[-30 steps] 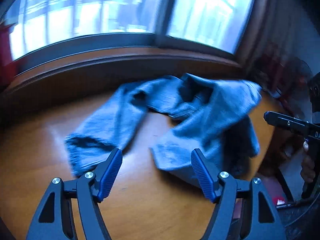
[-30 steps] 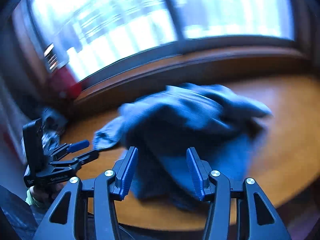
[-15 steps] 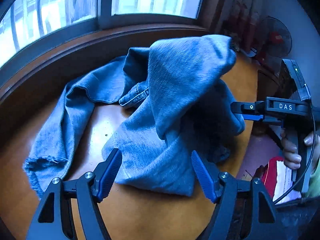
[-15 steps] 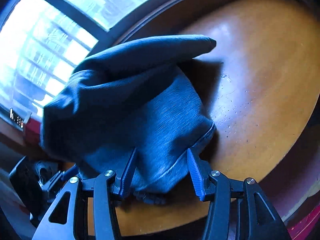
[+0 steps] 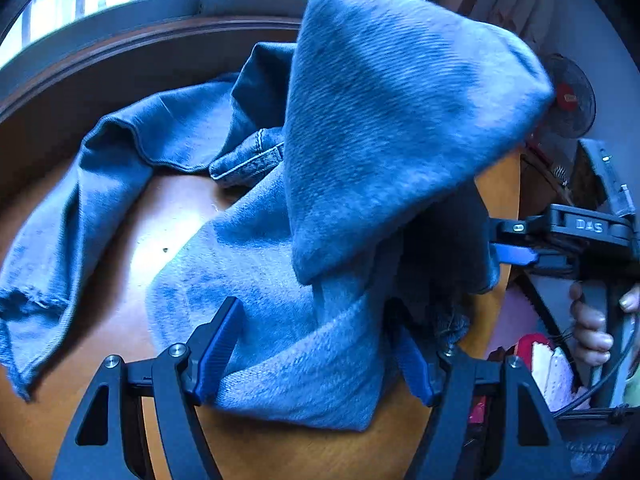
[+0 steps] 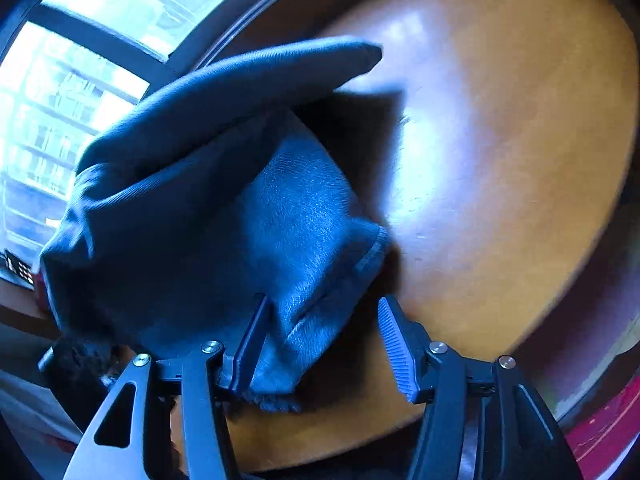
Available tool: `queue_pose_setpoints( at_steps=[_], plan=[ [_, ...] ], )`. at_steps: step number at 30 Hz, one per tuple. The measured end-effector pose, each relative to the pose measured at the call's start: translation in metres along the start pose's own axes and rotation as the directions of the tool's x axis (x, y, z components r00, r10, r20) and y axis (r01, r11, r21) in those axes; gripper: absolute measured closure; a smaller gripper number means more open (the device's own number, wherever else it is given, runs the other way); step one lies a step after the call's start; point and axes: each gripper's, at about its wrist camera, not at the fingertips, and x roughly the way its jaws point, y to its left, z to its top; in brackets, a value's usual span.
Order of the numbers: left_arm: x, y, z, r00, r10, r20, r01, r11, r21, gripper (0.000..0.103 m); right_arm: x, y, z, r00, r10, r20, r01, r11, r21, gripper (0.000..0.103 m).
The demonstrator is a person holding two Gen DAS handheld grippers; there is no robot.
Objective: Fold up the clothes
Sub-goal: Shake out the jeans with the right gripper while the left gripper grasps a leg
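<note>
A pair of blue jeans (image 5: 360,128) lies crumpled on a round wooden table (image 5: 168,216), one leg (image 5: 52,240) trailing off to the left. My left gripper (image 5: 316,356) is open at the near edge of the heap, and a fold of denim lies between its blue pads (image 5: 218,352). In the right wrist view the jeans (image 6: 224,216) bulk up at the left. My right gripper (image 6: 324,348) is open too, its left finger (image 6: 250,344) against a frayed corner of the denim. The right gripper (image 5: 520,254) also shows from the left wrist, low beside the heap.
A window and dark wooden sill (image 5: 120,52) curve behind the table. Bare tabletop (image 6: 500,160) spreads right of the jeans to the rim. Off the table's right side are a fan (image 5: 568,96), a red and white item (image 5: 536,356) and the person's hand (image 5: 592,328).
Both grippers have moved in close to the jeans, which now fill the views. Denim now lies between the open fingers of each gripper.
</note>
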Motion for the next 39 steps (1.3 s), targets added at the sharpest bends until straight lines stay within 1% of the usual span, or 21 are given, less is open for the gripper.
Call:
queue_pose_setpoints(
  at_steps=[1, 2, 3, 4, 5, 6, 7, 8, 11, 13, 17, 19, 21, 23, 25, 27, 28, 30, 32, 34, 39],
  plan=[
    [0.000, 0.000, 0.001, 1.000, 0.000, 0.008, 0.000, 1.000, -0.005, 0.033, 0.008, 0.002, 0.003, 1.000, 0.016, -0.011, -0.016, 1.000, 0.006, 0.047],
    [0.001, 0.001, 0.002, 1.000, 0.001, 0.015, -0.001, 1.000, -0.009, 0.040, 0.015, 0.004, 0.007, 0.999, 0.030, -0.021, -0.030, 1.000, 0.010, 0.047],
    [0.001, 0.001, 0.003, 1.000, 0.001, 0.022, 0.000, 1.000, -0.014, 0.067, 0.022, 0.007, 0.011, 0.999, 0.047, -0.024, -0.047, 0.999, 0.011, 0.047],
    [0.002, 0.001, 0.005, 1.000, -0.018, 0.015, 0.018, 1.000, -0.016, 0.083, 0.026, 0.010, 0.016, 0.998, 0.060, -0.018, -0.060, 0.998, 0.009, 0.048],
    [0.002, 0.002, 0.007, 0.999, -0.038, 0.002, 0.038, 0.999, -0.031, 0.093, 0.029, 0.013, 0.020, 0.998, 0.069, -0.010, -0.069, 0.998, 0.007, 0.059],
    [0.000, 0.004, 0.010, 0.999, -0.042, 0.007, 0.042, 0.998, -0.048, 0.095, 0.030, 0.016, 0.025, 0.997, 0.079, 0.010, -0.079, 0.997, -0.006, 0.080],
    [-0.004, 0.005, 0.012, 0.999, -0.039, 0.019, 0.040, 0.998, -0.054, 0.096, 0.029, 0.019, 0.031, 0.996, 0.080, 0.035, -0.079, 0.997, -0.022, 0.089],
    [-0.012, 0.006, 0.015, 0.999, -0.032, 0.034, 0.034, 0.998, -0.058, 0.097, 0.023, 0.024, 0.038, 0.994, 0.077, 0.074, -0.073, 0.996, -0.044, 0.093],
    [-0.044, 0.007, 0.026, 0.994, 0.003, 0.112, 0.005, 0.998, -0.065, 0.097, -0.013, 0.038, 0.058, 0.973, 0.094, 0.208, -0.075, 0.992, -0.100, 0.096],
    [-0.073, 0.009, 0.037, 0.984, 0.012, 0.179, 0.003, 0.997, -0.082, 0.097, -0.052, 0.052, 0.072, 0.939, 0.125, 0.321, -0.076, 0.984, -0.161, 0.097],
    [-0.111, 0.010, 0.062, 0.963, 0.009, 0.269, 0.018, 0.995, -0.096, 0.097, -0.114, 0.084, 0.091, 0.868, 0.187, 0.459, -0.052, 0.955, -0.291, 0.097],
    [-0.124, 0.002, 0.070, 0.953, 0.002, 0.304, 0.023, 0.997, -0.079, 0.096, -0.134, 0.105, 0.095, 0.838, 0.190, 0.511, 0.021, 0.925, -0.378, 0.097],
    [-0.115, -0.003, 0.073, 0.956, 0.011, 0.293, 0.016, 0.996, -0.087, 0.093, -0.140, 0.122, 0.098, 0.822, 0.162, 0.546, 0.123, 0.886, -0.448, 0.096],
    [-0.100, -0.005, 0.075, 0.964, 0.024, 0.266, 0.005, 0.994, -0.108, 0.093, -0.132, 0.129, 0.098, 0.841, 0.132, 0.525, 0.166, 0.861, -0.481, 0.096],
    [-0.079, 0.005, 0.070, 0.978, 0.035, 0.207, 0.000, 0.986, -0.169, 0.093, -0.109, 0.128, 0.095, 0.881, 0.092, 0.464, 0.178, 0.845, -0.505, 0.096],
    [-0.059, 0.015, 0.066, 0.988, 0.043, 0.148, -0.008, 0.973, -0.229, 0.093, -0.086, 0.124, 0.089, 0.907, 0.037, 0.420, 0.206, 0.831, -0.517, 0.096],
    [-0.049, 0.020, 0.063, 0.992, 0.044, 0.118, -0.012, 0.966, -0.259, 0.091, -0.073, 0.119, 0.086, 0.915, -0.002, 0.403, 0.229, 0.825, -0.516, 0.096],
    [-0.038, 0.026, 0.055, 0.996, -0.009, 0.086, 0.033, 0.958, -0.284, 0.088, -0.062, 0.088, 0.100, 0.924, -0.050, 0.380, 0.255, 0.820, -0.512, 0.096],
    [-0.030, 0.026, 0.046, 0.996, -0.064, 0.062, 0.079, 0.955, -0.286, 0.087, -0.058, 0.078, 0.105, 0.925, -0.067, 0.374, 0.263, 0.825, -0.501, 0.096],
    [-0.027, 0.017, 0.043, 0.994, -0.095, 0.046, 0.104, 0.961, -0.255, 0.087, -0.063, 0.073, 0.110, 0.916, -0.064, 0.397, 0.264, 0.841, -0.472, 0.096],
    [-0.038, -0.012, 0.047, 0.984, -0.160, 0.084, 0.172, 0.973, -0.153, 0.083, -0.110, 0.069, 0.125, 0.856, -0.038, 0.515, 0.283, 0.869, -0.406, 0.096]
  ],
)
